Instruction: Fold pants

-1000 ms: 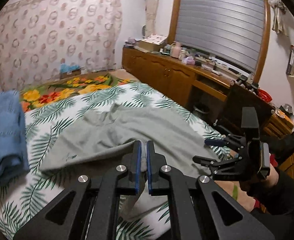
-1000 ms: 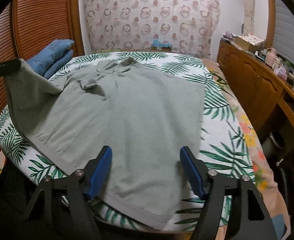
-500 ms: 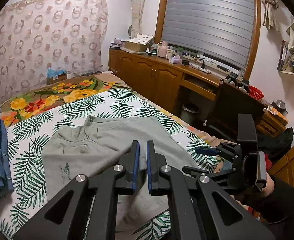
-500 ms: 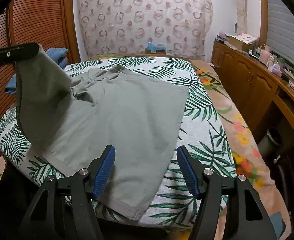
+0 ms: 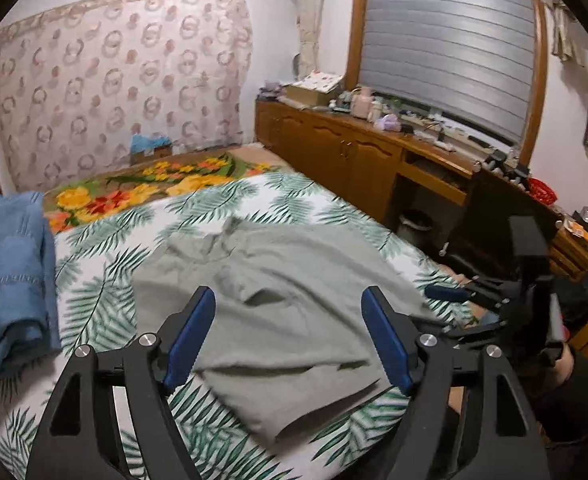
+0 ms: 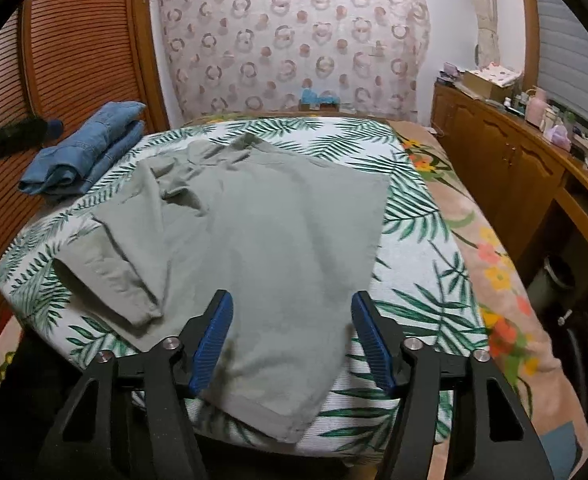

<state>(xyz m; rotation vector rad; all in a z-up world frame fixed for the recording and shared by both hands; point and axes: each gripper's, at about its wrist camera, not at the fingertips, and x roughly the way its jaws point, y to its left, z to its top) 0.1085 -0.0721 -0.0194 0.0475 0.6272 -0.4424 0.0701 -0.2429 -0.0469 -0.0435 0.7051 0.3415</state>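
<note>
Grey-green pants (image 6: 270,240) lie on the leaf-print bed (image 6: 421,216), with one leg folded over toward the middle and its hem (image 6: 106,276) near the left edge. They also show in the left wrist view (image 5: 294,312). My left gripper (image 5: 290,340) is open and empty above the folded leg. My right gripper (image 6: 290,340) is open and empty above the near end of the other leg. The right gripper also shows in the left wrist view (image 5: 473,304), at the right.
Folded blue jeans (image 6: 82,152) lie on the bed's far left corner, also in the left wrist view (image 5: 10,276). A wooden sideboard (image 6: 505,160) with clutter runs along the right. A slatted wooden door (image 6: 74,48) stands at the left. A floral blanket (image 5: 150,188) covers the bed's far end.
My left gripper was shut on a pant leg and carried it up and across. It has now opened and let go, and the leg lies folded over. The right gripper stayed open.
</note>
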